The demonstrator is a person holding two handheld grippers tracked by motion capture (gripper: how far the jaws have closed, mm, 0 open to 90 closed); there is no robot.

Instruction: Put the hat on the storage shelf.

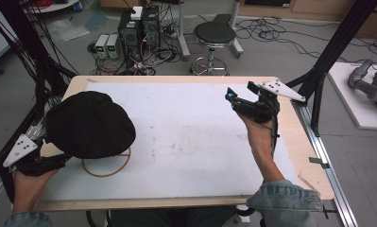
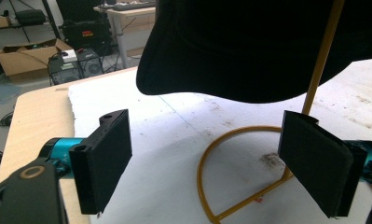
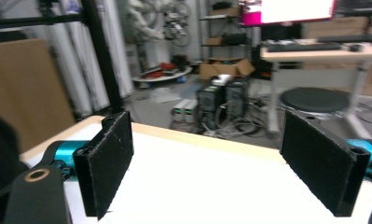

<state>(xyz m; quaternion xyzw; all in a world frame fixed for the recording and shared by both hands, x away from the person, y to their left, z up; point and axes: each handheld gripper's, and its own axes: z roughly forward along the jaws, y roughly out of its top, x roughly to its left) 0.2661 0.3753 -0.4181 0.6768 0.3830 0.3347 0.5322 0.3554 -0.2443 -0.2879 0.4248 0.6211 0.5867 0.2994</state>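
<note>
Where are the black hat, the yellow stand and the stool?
black hat [image 1: 89, 124], high view, top of its crown
yellow stand [image 2: 207, 161], left gripper view, curved base ring
stool [image 1: 214, 33], high view, black seat

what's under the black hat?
Under the black hat a yellow wire stand shows: a ring base on the white mat and an upright rod going up into the hat. The rod's top is covered.

dim, soft overhead light; backgrounds perhaps slightly blurred.
</note>
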